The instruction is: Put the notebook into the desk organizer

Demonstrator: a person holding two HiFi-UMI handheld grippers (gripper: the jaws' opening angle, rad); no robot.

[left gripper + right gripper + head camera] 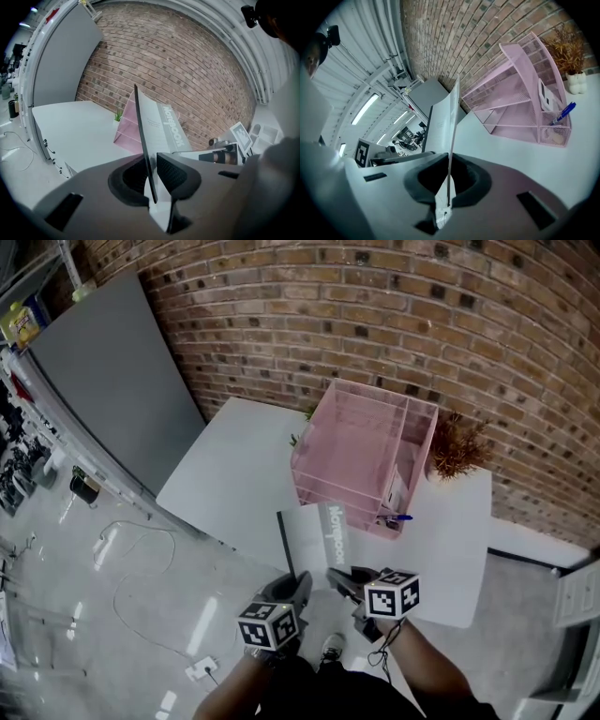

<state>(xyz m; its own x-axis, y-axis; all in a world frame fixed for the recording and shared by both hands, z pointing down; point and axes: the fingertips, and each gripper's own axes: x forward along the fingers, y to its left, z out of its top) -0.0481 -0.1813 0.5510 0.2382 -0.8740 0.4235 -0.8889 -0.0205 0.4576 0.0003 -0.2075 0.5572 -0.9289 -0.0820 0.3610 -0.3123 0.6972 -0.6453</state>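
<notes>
Our two forearms reach in low, side by side. The left claw [298, 585] and right claw [339, 579] are each clamped on the notebook's [317, 535] near edge, holding it over the bench [230, 474], just short of the pink desk organizer [361, 451].

A white bench [225, 474] fills the middle of the frame. Right of centre on it stands a pink mesh organizer [347, 442], with a dried plant [457, 448] just beside it.
</notes>
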